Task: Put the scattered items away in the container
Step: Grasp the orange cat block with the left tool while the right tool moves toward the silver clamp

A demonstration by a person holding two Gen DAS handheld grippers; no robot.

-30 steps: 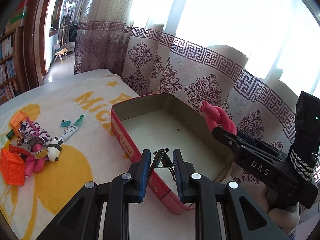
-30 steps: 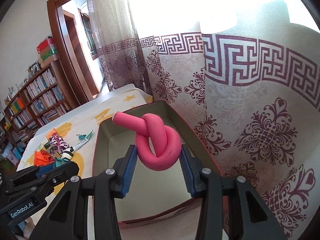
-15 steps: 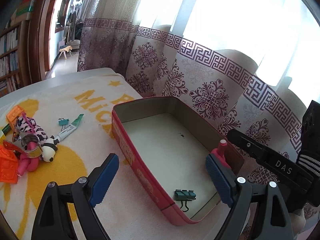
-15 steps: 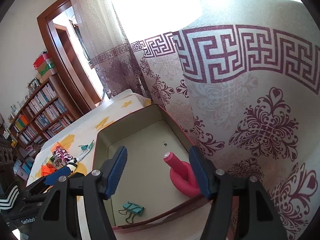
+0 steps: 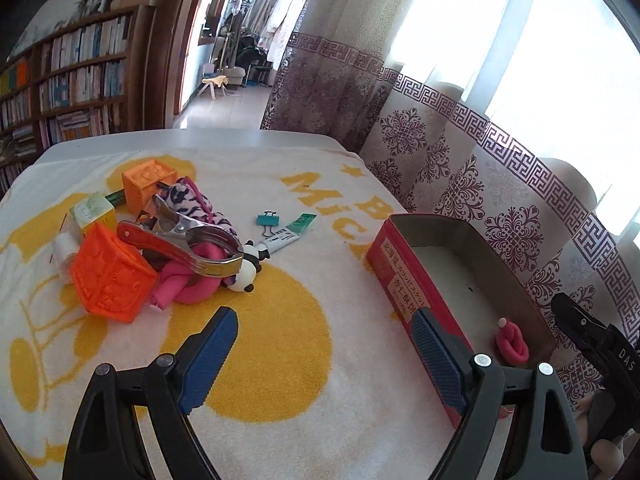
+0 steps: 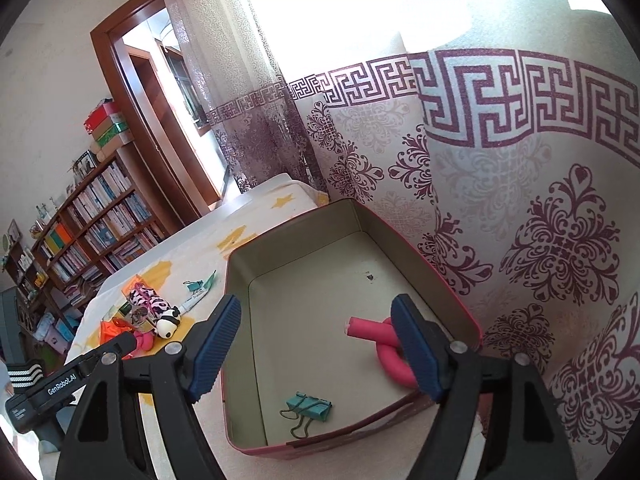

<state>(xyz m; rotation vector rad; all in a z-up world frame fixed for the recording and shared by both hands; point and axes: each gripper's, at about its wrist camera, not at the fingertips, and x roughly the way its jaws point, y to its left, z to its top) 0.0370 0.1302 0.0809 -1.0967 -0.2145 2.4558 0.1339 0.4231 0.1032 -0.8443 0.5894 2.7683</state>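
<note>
The red tin box (image 5: 404, 276) (image 6: 440, 280) stands at the table's right side. A knotted pink foam roller (image 6: 380, 344) (image 5: 512, 342) and a teal binder clip (image 6: 310, 406) lie inside it. My left gripper (image 5: 324, 356) is open and empty over the cloth, left of the box. My right gripper (image 6: 316, 344) is open and empty above the box. A pile lies at the left: two orange blocks (image 5: 110, 276), a metal clamp (image 5: 188, 240), a pink roller (image 5: 184, 286), a panda toy (image 5: 248, 268), a striped pouch (image 5: 192, 200). A teal binder clip (image 5: 267, 220) and a marker (image 5: 288, 232) lie beside the pile.
A white and yellow cloth (image 5: 280, 340) covers the table. A patterned curtain (image 5: 500, 184) hangs close behind the box. Bookshelves (image 5: 60, 80) and a doorway (image 5: 224, 40) stand beyond the table's far side. The pile also shows in the right wrist view (image 6: 144, 316).
Both grippers opened: the binder clip and the pink roller dropped into the box. My left gripper then swung left toward the pile; my right stays over the box.
</note>
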